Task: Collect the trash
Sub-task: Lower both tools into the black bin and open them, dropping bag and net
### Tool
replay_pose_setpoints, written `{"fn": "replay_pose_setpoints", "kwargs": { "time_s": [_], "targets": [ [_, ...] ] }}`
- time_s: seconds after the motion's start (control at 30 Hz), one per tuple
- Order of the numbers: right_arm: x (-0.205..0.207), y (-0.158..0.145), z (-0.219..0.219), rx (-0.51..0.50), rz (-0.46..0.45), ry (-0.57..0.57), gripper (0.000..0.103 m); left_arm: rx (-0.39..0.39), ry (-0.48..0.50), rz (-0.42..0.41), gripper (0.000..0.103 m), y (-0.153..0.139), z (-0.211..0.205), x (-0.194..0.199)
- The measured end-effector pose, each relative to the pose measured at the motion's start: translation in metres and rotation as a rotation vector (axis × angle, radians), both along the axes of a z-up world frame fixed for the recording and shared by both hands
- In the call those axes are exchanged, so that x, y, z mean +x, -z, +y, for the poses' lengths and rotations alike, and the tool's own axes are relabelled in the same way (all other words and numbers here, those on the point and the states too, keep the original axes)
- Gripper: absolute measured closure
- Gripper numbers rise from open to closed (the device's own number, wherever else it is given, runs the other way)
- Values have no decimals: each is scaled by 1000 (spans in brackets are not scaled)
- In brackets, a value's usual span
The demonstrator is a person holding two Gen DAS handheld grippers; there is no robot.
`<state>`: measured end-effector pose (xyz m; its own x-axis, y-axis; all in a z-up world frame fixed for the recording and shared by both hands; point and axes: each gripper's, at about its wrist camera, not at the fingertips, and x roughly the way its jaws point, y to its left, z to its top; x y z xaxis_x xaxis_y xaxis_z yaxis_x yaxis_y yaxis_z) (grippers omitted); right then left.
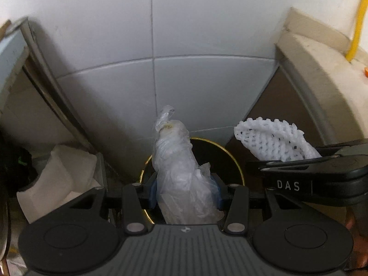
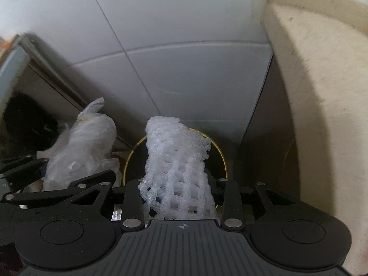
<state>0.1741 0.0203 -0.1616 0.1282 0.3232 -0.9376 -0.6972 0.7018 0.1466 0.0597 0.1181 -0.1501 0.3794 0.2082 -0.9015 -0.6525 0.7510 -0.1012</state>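
My left gripper (image 1: pixel 185 191) is shut on a crumpled clear plastic bag (image 1: pixel 181 170) that stands up between its blue pads. It hangs above a round black bin with a gold rim (image 1: pixel 234 158). My right gripper (image 2: pixel 177 191) is shut on a white foam fruit net (image 2: pixel 177 165), held over the same bin (image 2: pixel 222 154). The right gripper with the net (image 1: pixel 273 141) shows at the right of the left wrist view. The left gripper's bag (image 2: pixel 85 142) shows at the left of the right wrist view.
A white tiled wall (image 1: pixel 161 34) rises just behind the bin. A beige stone counter (image 1: pixel 322 80) with a brown cabinet side (image 1: pixel 276 105) stands on the right. A metal-edged panel (image 1: pixel 46 69) and white foam packing (image 1: pixel 59 179) lie on the left.
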Motion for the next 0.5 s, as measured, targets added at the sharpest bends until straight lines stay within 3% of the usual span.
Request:
{"fn": "replay_pose_setpoints", "kwargs": {
  "time_s": [0.37,0.5],
  "targets": [
    [15,28,15,-67,38,25,40,-87,-70,30,51,23,25,3],
    [19,32,15,-72,48,42,39,-101,-75,25,49,24,28,5]
  ]
}}
